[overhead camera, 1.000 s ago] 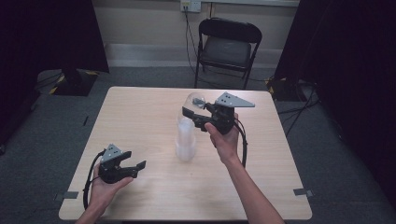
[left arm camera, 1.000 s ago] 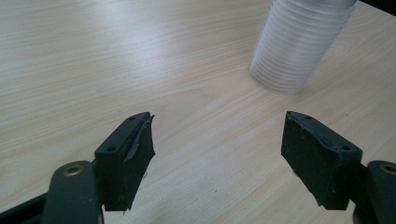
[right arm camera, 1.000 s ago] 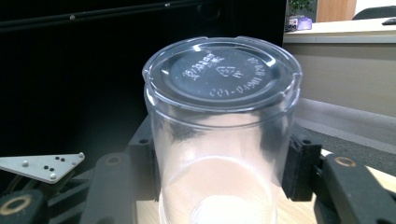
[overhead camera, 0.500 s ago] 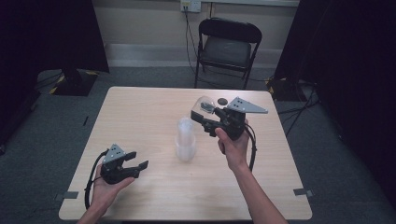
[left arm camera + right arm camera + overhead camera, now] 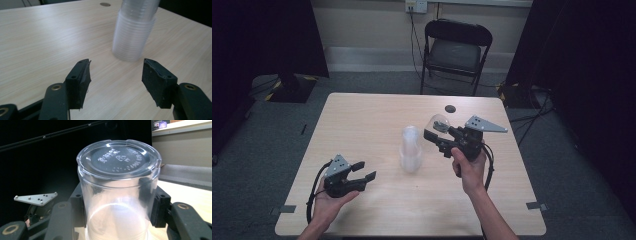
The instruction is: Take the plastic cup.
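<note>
- Overhead camera first: stack of cups (image 5: 411,149) stands upside down near the middle of the worktop (image 5: 362,125). Right gripper (image 5: 438,133) sits just right of the stack, raised off the wood, with a single clear cup (image 5: 439,123) clamped in its jaws. Left gripper (image 5: 363,171) rests low, nearer the person than the stack and to its left, aimed toward it. A small dark disc (image 5: 450,108) lies beyond the stack, near the far edge.
- Left gripper view: its jaws stand apart with nothing between them, having just been narrowing; the stack (image 5: 133,35) rises ahead, apart from both pads.
- Right gripper view: the cup (image 5: 117,187) is pinched from both sides, base toward the camera's far side; the other gripper's grey plate (image 5: 35,198) shows behind, I think, though that corner is dim.
- Step in hand, as I judge it: one cup has been separated and is being carried off. Next the carried cup needs a free spot well right of the stack, set down before the jaws release, while the left gripper may steady the stack.
</note>
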{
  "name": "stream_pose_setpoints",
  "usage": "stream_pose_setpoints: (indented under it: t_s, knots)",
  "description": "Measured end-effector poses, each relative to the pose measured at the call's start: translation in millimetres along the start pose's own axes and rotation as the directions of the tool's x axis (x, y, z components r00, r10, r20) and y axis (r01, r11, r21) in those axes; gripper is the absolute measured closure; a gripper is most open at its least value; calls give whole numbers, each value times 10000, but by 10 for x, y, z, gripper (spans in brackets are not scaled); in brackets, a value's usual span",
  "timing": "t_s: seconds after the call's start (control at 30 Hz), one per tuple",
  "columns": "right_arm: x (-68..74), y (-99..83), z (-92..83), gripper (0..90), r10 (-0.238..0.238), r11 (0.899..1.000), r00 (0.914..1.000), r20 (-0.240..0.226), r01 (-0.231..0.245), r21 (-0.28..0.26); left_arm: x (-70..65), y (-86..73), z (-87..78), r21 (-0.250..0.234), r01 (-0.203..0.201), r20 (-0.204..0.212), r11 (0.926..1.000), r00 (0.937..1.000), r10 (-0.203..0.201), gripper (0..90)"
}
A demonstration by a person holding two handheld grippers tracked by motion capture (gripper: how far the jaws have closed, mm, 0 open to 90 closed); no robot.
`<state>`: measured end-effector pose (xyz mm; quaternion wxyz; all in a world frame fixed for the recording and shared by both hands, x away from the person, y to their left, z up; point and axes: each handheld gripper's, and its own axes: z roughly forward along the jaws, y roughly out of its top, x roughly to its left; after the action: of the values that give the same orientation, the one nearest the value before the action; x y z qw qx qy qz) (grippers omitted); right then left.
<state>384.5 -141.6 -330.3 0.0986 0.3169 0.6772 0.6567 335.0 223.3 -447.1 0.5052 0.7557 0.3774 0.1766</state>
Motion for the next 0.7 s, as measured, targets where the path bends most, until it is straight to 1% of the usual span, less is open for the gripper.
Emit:
stream_pose_setpoints:
  t_s: [0.03,0.1,0.13,0.17,0.2,0.23,0.33,0.37,0.4,0.47,0.5,0.57,0.6,0.63,0.67,0.7]
  knots:
    - [6,-19,-12,451,76,10000,10000,-18,-76,26,-12,9,1,-25,15,26,10000,10000,-15,399]
    - [15,-41,-25,452,139,9999,9999,-26,-138,92,-36,30,4,-209,123,124,9997,9999,-120,448]
    - [21,-50,-31,452,179,9998,9998,-31,-179,116,-50,43,7,-307,120,175,9995,9998,-115,447]
    - [28,-60,-40,453,207,9997,9998,-56,-206,134,-55,54,5,-379,25,121,9993,9999,-21,447]
    - [34,-73,-47,455,209,9996,9998,-63,-208,167,-65,63,7,-454,96,129,9989,9999,-91,446]
    - [40,-86,-54,456,255,9995,9997,-54,-254,187,-71,73,11,-476,93,164,9988,9998,-85,443]
    - [54,-130,-70,457,491,9985,9987,-108,-488,246,-98,125,21,-350,-99,180,9993,9998,105,435]
    - [59,-142,-75,457,535,9983,9985,-66,-533,246,-108,156,21,-354,-38,418,9994,9991,52,439]
    - [65,-154,-82,458,607,9979,9980,-161,-604,221,-119,175,19,-339,-95,479,9994,9988,111,458]
    - [82,-172,-90,458,698,9974,9973,-245,-693,221,-146,216,20,-397,-281,528,9988,9981,302,461]
    - [95,-184,-93,458,679,9975,9974,-240,-673,236,-159,230,27,-426,-260,639,9988,9975,287,461]
    - [122,-219,-98,459,702,9972,9971,-306,-692,297,-179,251,42,-412,-346,673,9985,9970,374,456]
    - [128,-232,-98,458,692,9972,9972,-296,-684,292,-189,263,58,-450,-225,810,9987,9964,261,451]
    - [137,-250,-98,459,756,9967,9967,-310,-746,329,-198,279,72,-437,-260,944,9987,9951,300,439]
    - [142,-268,-97,459,835,9960,9958,-387,-821,345,-218,296,85,-429,-329,925,9985,9950,367,435]
    - [148,-284,-95,459,821,9961,9959,-389,-807,357,-237,322,102,-346,-454,1150,9984,9921,491,434]
